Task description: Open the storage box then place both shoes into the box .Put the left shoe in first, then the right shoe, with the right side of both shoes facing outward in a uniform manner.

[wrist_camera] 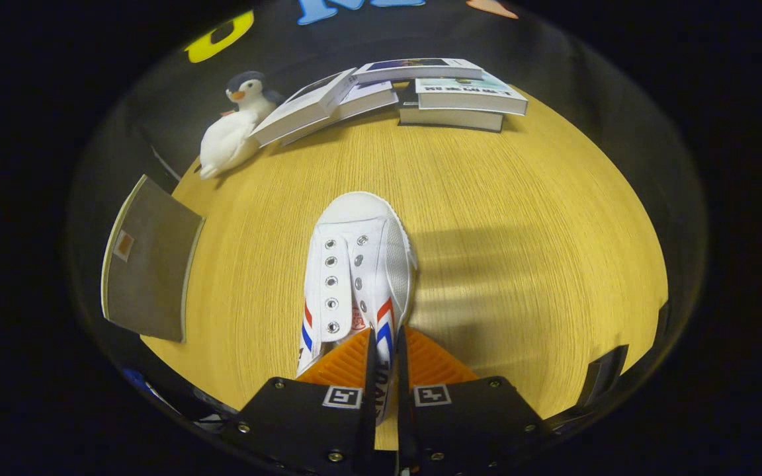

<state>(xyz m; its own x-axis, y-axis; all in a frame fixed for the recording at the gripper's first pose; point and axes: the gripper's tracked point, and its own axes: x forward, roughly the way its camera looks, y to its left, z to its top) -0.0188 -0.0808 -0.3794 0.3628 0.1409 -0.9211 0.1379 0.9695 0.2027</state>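
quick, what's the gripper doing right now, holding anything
Gripper: shut on the white shoe, both fingers pinching its side wall near the heel, toe pointing ahead over the wooden table.

Jaws pinched on white shoe (360, 264) side wall, toe pointing toward books (414, 92) across wooden table (520, 198)

The shoe's (358, 264) heel end at 6 o'clock is hidden behind the fingers (344, 363) of the gripper (384, 360), which pinch its side wall; lettering on that wall is too squeezed to read; the grey box (149, 261) at 9 o'clock hangs off the table (520, 218), its lower part cut off; book (467, 92) covers at 12 o'clock are too small to make out.
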